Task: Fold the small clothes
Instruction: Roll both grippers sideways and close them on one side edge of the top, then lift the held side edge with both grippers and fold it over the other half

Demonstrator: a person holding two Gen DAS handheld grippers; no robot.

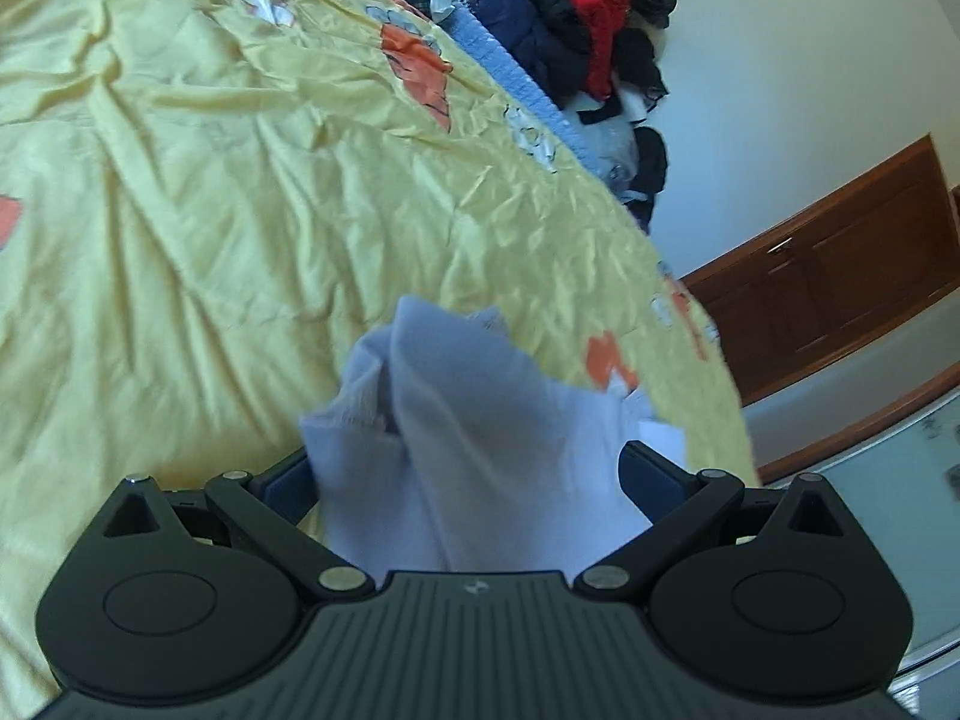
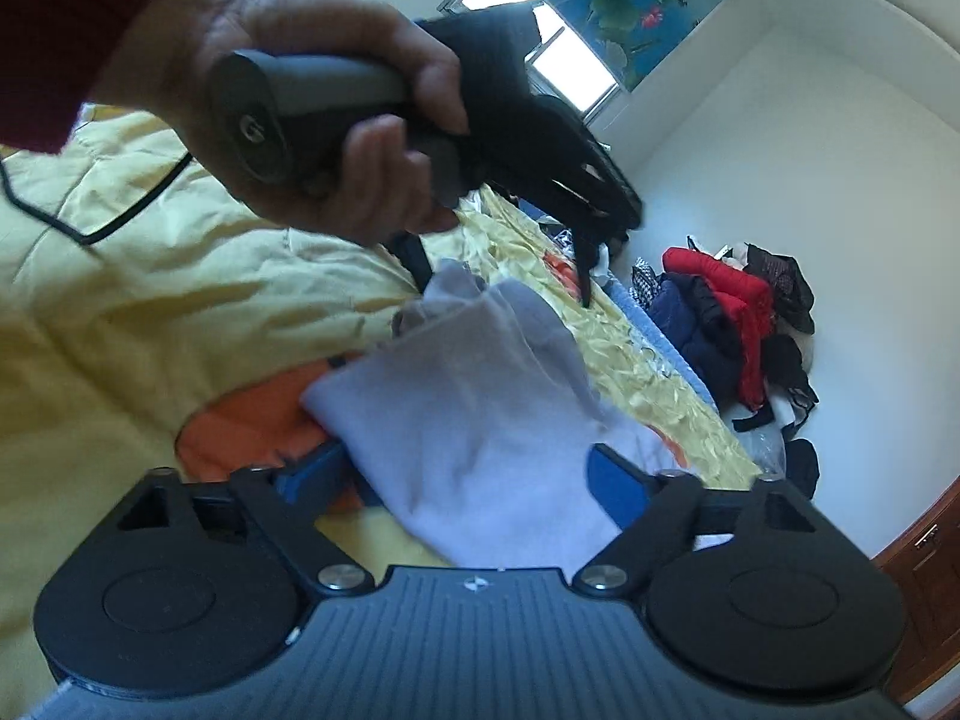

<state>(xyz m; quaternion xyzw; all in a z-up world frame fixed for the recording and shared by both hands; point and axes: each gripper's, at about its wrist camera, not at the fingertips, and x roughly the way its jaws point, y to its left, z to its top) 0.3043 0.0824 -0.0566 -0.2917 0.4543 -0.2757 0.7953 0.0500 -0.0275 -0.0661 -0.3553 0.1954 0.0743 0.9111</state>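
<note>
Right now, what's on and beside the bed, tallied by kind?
Pale lavender garment, between both sets of jaws: 1
Yellow bedspread: 1
Heap of dark and red clothes beside the bed: 1
Black cable on the bedspread: 1
Total: 4

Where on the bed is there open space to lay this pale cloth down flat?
The wide yellow bedspread ahead and left of the pale cloth is bare, though wrinkled. It is crowded along the far edge: a blue knit, then the clothes pile against the wall.
</note>
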